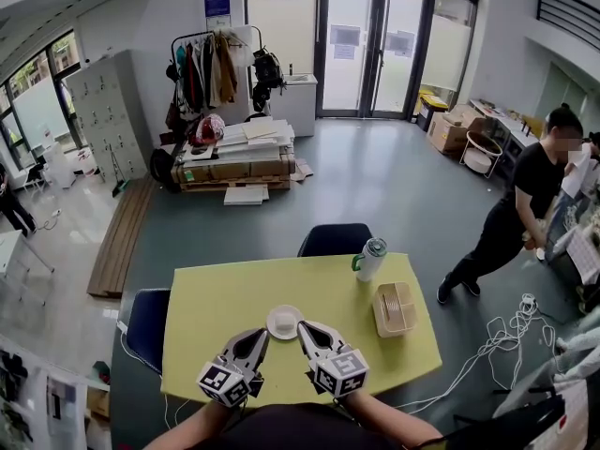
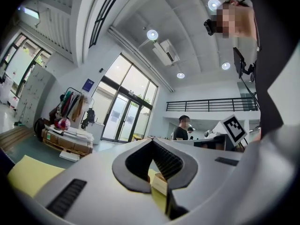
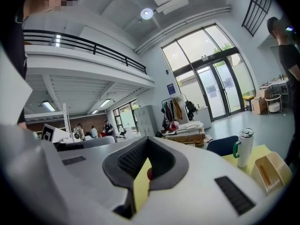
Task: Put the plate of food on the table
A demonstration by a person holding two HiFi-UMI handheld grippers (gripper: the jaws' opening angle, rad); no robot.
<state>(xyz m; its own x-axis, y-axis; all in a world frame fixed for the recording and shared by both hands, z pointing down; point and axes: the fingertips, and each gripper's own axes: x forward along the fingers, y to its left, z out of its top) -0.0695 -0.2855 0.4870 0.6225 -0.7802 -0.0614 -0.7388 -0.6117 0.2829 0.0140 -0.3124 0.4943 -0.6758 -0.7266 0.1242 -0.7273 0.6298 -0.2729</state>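
Observation:
A small white plate [image 1: 284,322] with a bit of food on it lies on the yellow table [image 1: 216,298], near the front edge. My left gripper [image 1: 262,334] points at the plate's left rim and my right gripper [image 1: 303,327] at its right rim. Both sit just in front of the plate and I cannot tell whether they touch it. The jaws of each meet at the tips, with nothing between them. In the left gripper view the left gripper [image 2: 151,140] is shut. In the right gripper view the right gripper [image 3: 146,139] is shut, and a small red bit [image 3: 149,173] shows behind the pads.
A white bottle with a green handle [image 1: 370,259] and a tan box-like holder [image 1: 395,308] stand on the table's right side. Blue chairs [image 1: 335,239] [image 1: 148,326] stand at the far and left sides. A person [image 1: 520,209] stands at the right, with cables [image 1: 497,340] on the floor.

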